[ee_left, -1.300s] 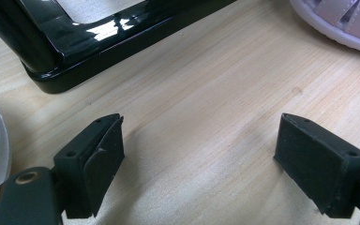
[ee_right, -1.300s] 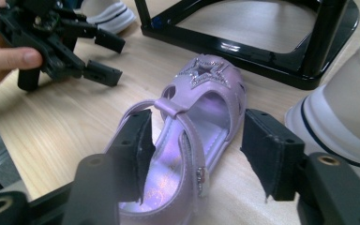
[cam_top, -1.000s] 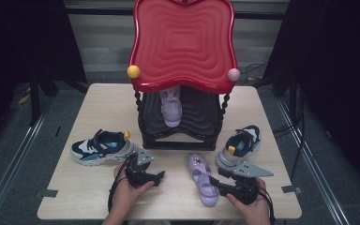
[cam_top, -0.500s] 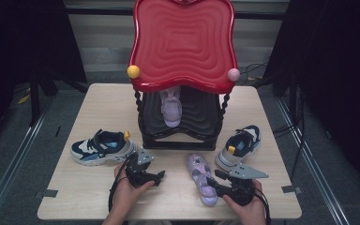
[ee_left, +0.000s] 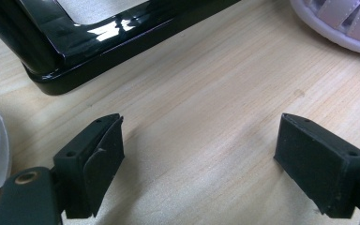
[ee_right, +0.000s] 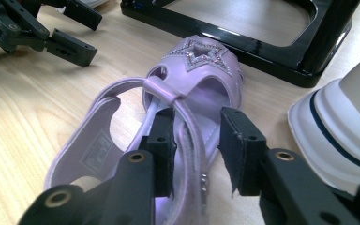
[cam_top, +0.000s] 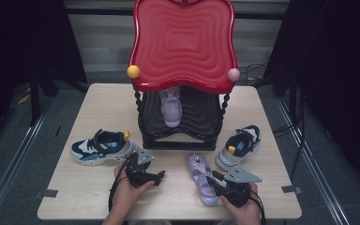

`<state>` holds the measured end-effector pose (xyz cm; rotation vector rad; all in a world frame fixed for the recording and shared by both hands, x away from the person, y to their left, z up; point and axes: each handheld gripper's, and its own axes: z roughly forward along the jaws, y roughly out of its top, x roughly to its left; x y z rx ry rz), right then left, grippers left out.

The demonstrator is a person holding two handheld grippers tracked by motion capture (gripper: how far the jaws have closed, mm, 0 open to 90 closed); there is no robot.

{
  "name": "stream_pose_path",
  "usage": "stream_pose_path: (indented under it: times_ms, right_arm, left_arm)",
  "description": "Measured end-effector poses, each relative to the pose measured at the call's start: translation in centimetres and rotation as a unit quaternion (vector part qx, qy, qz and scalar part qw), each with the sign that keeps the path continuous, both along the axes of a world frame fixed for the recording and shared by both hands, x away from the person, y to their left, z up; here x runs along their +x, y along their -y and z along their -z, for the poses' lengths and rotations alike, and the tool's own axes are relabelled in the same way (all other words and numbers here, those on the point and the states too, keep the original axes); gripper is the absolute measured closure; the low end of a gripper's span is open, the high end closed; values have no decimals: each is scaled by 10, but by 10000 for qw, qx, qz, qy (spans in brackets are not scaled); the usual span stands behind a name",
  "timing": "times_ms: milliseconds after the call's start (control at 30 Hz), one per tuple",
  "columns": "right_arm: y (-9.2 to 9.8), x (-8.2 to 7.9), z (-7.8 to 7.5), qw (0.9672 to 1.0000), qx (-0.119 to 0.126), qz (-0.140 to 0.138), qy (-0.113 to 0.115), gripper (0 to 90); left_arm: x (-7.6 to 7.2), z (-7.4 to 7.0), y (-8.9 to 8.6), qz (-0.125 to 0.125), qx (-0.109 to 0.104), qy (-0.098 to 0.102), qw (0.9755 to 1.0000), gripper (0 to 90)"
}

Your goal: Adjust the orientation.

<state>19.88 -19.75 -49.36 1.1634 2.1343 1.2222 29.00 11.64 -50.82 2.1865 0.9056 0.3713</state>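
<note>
A lilac sandal (cam_top: 200, 178) with a glittery star lies on the wooden table (cam_top: 93, 197), toe toward the black rack. My right gripper (cam_top: 214, 181) comes in at its heel end from the right. In the right gripper view its jaws straddle the sandal's (ee_right: 192, 79) back strap and right side wall. The right gripper (ee_right: 197, 143) has just been closing, and a thin gap still shows beside the strap. My left gripper (cam_top: 158, 175) rests open on bare wood left of the sandal, and the left gripper (ee_left: 199, 154) has nothing between its pads.
A black shoe rack (cam_top: 183, 136) with a red wavy top (cam_top: 183, 42) stands mid-table, and a second lilac sandal (cam_top: 171, 107) sits on its shelf. A blue sneaker (cam_top: 101, 147) lies to the left. Its mate (cam_top: 240, 144) lies just right of the held-at sandal.
The right gripper's jaws have narrowed around the sandal's heel end and the hand has crept slightly toward it. The left gripper and all the shoes have stayed put.
</note>
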Motion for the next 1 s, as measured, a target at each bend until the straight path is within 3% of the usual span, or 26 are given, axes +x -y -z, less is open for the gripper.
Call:
stream_pose_path:
  times_ms: [400,1000]
  right_arm:
    - [2,2,1,9999,-35,-100,105,816]
    - [1,-4,-14,9991,158,-264,308,829]
  left_arm:
    - [0,0,0,0,1,1,10000,153]
    - [1,0,1,-29,3,-7,10000,152]
